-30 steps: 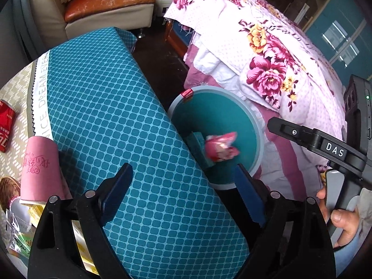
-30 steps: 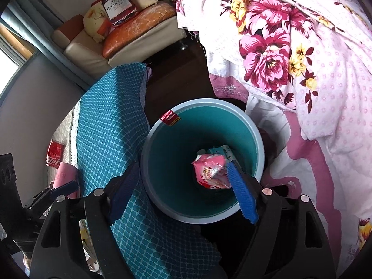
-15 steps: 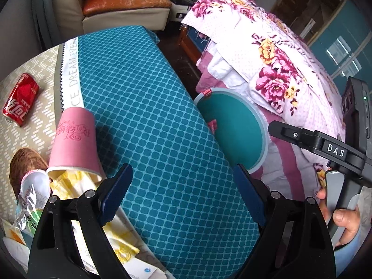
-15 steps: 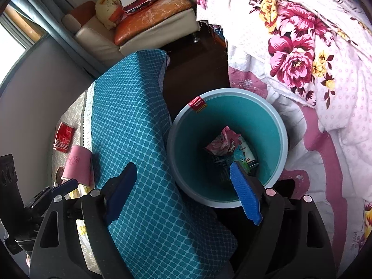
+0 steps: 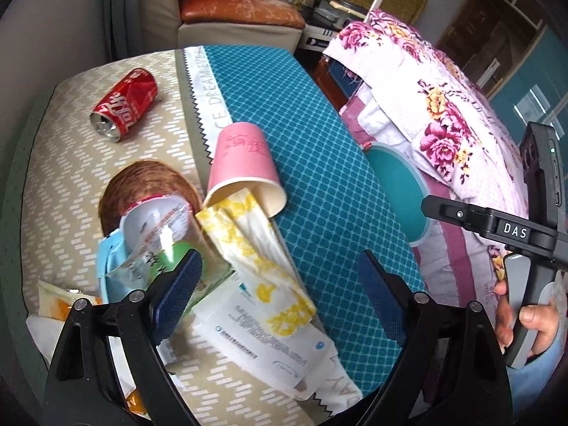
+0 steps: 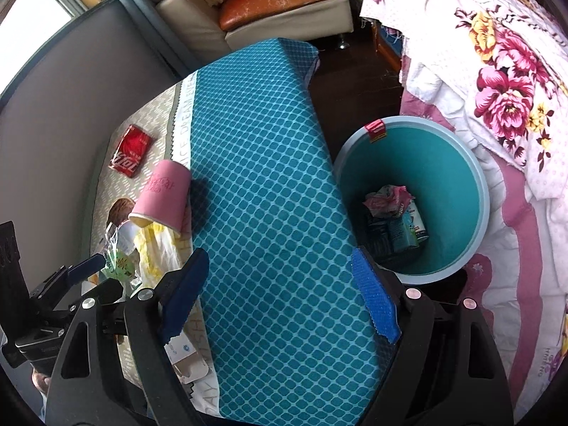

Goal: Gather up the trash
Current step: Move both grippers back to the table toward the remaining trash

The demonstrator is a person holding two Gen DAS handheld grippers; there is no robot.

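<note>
LEFT gripper (image 5: 280, 291): fingers wide apart, empty, above trash pile (image 5: 198, 248) on worktop (image 5: 319, 177) | RIGHT gripper (image 6: 280, 294): fingers wide apart, empty | BIN (image 6: 475, 177): on floor beside worktop | RISK: overlapping wrappers, pink cup (image 5: 245, 174) may drag, roll or spill off the edge.

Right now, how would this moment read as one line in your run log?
stage: between pickups | left gripper: open, empty, over table litter | right gripper: open, empty | bin: holds wrappers | still out: pink cup, red can
</note>
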